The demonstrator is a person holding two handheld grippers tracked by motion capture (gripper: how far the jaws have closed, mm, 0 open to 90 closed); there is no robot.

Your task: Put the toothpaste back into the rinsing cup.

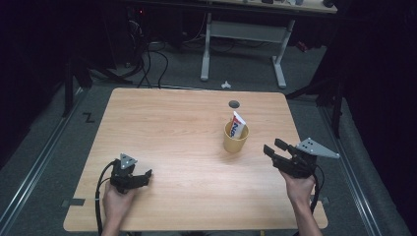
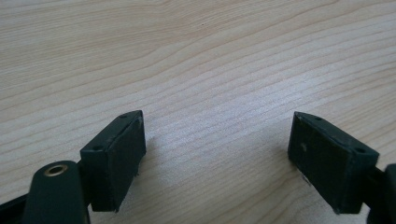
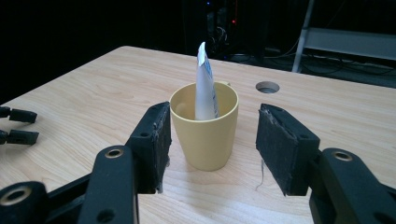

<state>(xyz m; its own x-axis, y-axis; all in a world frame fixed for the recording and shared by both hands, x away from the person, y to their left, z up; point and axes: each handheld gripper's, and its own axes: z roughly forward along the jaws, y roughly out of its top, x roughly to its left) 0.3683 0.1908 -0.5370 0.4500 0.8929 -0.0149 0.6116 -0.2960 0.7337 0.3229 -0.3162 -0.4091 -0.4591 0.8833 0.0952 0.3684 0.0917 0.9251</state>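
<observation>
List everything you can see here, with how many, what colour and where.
Cup: one, yellow, upright on the table's right half.
Tube: one, white with blue and red print, standing in the cup.
Table: one, light wood, with a round hole near the far edge.
Desk frame: one, white, on the floor behind.
Left gripper: one, black, open, near-left corner.
Right gripper: one, black, open, facing the cup.

A yellow cup (image 1: pixel 235 138) holds a white tube (image 1: pixel 238 126) printed in blue and red. The table (image 1: pixel 172 132) shows pale wood grain. Both grippers are black.
</observation>
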